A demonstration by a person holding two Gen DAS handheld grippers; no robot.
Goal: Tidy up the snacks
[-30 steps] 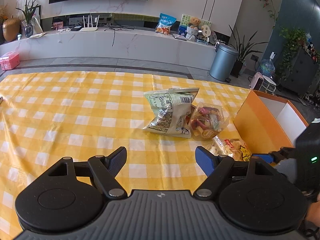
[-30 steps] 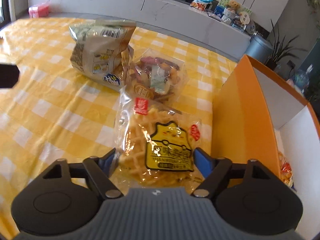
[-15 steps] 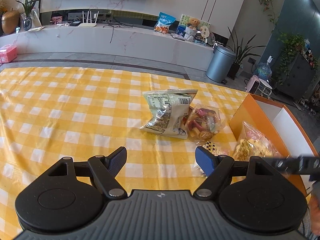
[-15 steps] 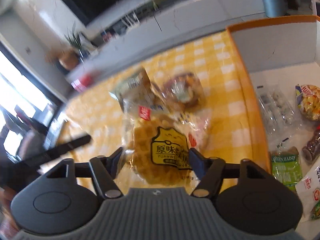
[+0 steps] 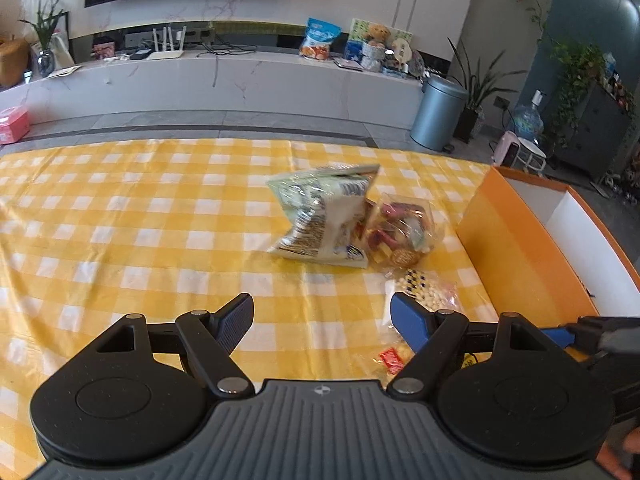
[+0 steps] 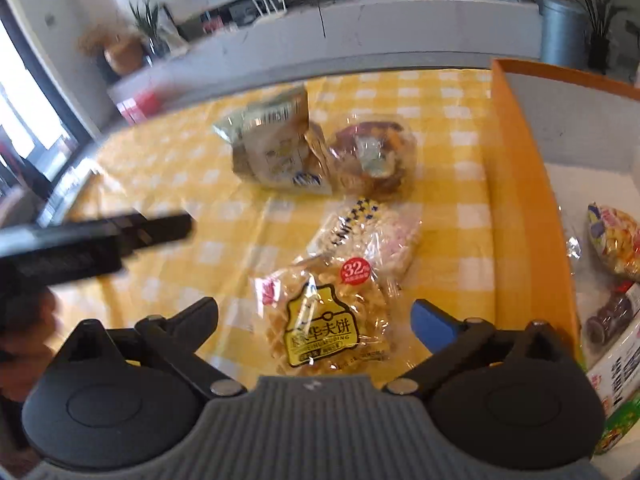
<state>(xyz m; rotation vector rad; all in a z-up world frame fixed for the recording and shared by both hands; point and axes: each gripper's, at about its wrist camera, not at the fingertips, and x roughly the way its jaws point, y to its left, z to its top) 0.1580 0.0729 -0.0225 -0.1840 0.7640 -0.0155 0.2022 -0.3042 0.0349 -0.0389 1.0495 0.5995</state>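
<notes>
A waffle snack packet [image 6: 328, 320] lies on the yellow checked cloth [image 5: 120, 220] between the spread fingers of my right gripper [image 6: 316, 320], which is open and not touching it. Beyond it lie a clear packet with a blue-checked label [image 6: 368, 232], a round packet of mixed sweets [image 6: 372, 156] and a pale green bag [image 6: 276, 148]. My left gripper [image 5: 322, 318] is open and empty above the cloth; the green bag [image 5: 324, 216], sweets [image 5: 404, 232] and clear packet [image 5: 424, 288] lie ahead of it.
An orange box with white inside [image 5: 520, 248] stands at the right; in the right wrist view its wall [image 6: 524, 200] borders several snacks inside [image 6: 612, 240]. The left gripper's finger [image 6: 152, 228] crosses the right wrist view at left. A bin [image 5: 436, 116] stands beyond the table.
My right gripper had lifted the waffle packet toward the box; now the packet lies on the cloth by the box and the jaws have opened wide. The left gripper has barely moved.
</notes>
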